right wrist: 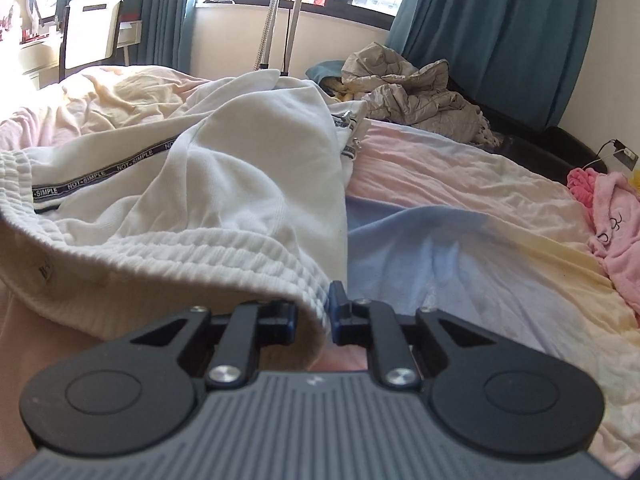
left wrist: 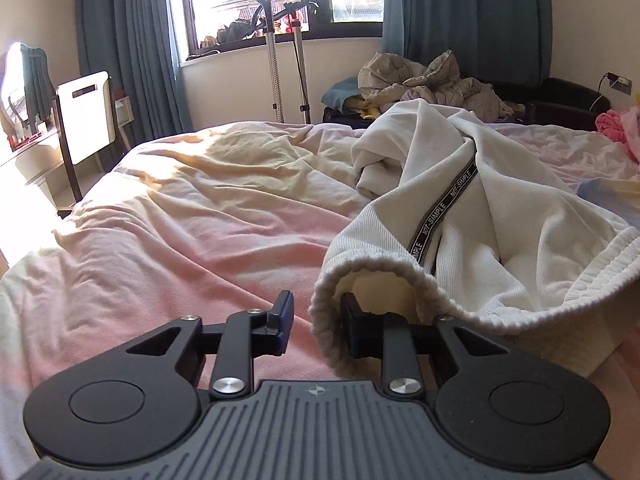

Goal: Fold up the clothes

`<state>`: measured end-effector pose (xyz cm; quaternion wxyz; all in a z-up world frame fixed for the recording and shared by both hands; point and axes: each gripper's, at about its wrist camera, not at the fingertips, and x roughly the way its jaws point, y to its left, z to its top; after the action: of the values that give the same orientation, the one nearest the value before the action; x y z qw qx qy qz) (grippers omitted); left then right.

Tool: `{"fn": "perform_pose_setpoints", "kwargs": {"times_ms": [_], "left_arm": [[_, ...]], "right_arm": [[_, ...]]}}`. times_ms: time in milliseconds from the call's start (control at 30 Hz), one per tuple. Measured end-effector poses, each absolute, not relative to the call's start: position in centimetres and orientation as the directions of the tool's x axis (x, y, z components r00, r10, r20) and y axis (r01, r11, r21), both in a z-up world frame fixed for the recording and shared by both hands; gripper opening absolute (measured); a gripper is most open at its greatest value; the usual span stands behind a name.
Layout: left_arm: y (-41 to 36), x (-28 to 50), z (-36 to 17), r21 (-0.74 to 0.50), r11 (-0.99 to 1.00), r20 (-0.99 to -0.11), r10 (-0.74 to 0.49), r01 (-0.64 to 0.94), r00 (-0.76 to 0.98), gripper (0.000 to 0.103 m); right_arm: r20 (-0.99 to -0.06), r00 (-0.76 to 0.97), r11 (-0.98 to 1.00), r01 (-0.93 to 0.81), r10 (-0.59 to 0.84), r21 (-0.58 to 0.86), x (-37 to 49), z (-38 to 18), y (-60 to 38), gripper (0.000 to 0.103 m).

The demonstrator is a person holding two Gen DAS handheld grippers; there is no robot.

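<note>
Jaws of left gripper (left wrist: 316, 326) apart, ribbed waistband edge of white sweatpants (left wrist: 460, 208) lying between them, draped over the right-hand finger; not clamped. Right gripper (right wrist: 314, 318) jaws narrowly apart with the waistband's other end (right wrist: 224, 248) in the gap, fabric touching both pads, grip not certain. Surroundings: rumpled pink-and-yellow bed sheet (left wrist: 180, 216), beige quilt heap (right wrist: 412, 88) past the far edge, pink fluffy garment (right wrist: 616, 220) at the right edge, white chair (left wrist: 84, 116) off the far-left corner, teal curtains (right wrist: 500, 32), garment steamer stand (left wrist: 288, 60) by the window. Sweatpants lie bunched across the bed's middle, black "NOT-SIMPLE" side tape showing, legs trailing toward the far edge
</note>
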<state>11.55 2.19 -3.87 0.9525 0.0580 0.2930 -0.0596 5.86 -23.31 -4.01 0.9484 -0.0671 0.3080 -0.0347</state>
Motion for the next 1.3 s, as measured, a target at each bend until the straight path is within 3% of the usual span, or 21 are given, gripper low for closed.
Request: {"fn": "perform_pose_setpoints", "kwargs": {"times_ms": [133,300,433,600,700,867,1100,1300], "left_arm": [[4.2,13.1,-0.3,-0.122,0.989,-0.495,-0.138,0.089,0.858,0.01],[6.1,15.9,6.8,-0.211,0.972,-0.374,-0.178,0.103,0.91,0.009],[8.7,19.0,12.2,-0.204,0.973,-0.333,-0.177,0.112,0.926,0.009],[13.9,22.9,16.0,-0.106,0.994,-0.268,-0.036,0.007,0.963,0.009],[18.0,26.1,16.2,-0.068,0.995,-0.26,0.051,-0.071,0.964,0.009],[24.8,32.9,13.8,-0.066,0.987,-0.324,0.117,-0.146,0.939,0.009],[28.6,39.8,5.1,-0.043,0.976,-0.45,0.173,-0.214,0.876,0.009],[30.0,40.0,2.9,-0.048,0.978,-0.48,0.154,-0.201,0.864,0.014]], "right_arm": [[-0.557,0.829,0.998,0.05,-0.056,-0.025,4.6,-2.8,-24.3,0.013],[-0.497,0.862,0.985,-0.012,0.097,0.172,1.9,-0.3,-23.0,0.012],[-0.438,0.864,0.949,-0.129,0.249,0.286,0.7,1.0,-17.9,0.013],[-0.331,0.829,0.878,-0.345,0.451,0.332,1.6,2.0,-9.1,0.016],[-0.295,0.792,0.832,-0.431,0.534,0.348,4.4,1.9,-4.5,0.017],[-0.256,0.756,0.782,-0.495,0.602,0.378,9.3,1.2,2.1,0.018],[-0.332,0.711,0.775,-0.485,0.619,0.407,15.0,-3.1,7.9,0.019],[-0.326,0.685,0.748,-0.507,0.651,0.428,17.1,-3.6,7.5,0.025]]}}
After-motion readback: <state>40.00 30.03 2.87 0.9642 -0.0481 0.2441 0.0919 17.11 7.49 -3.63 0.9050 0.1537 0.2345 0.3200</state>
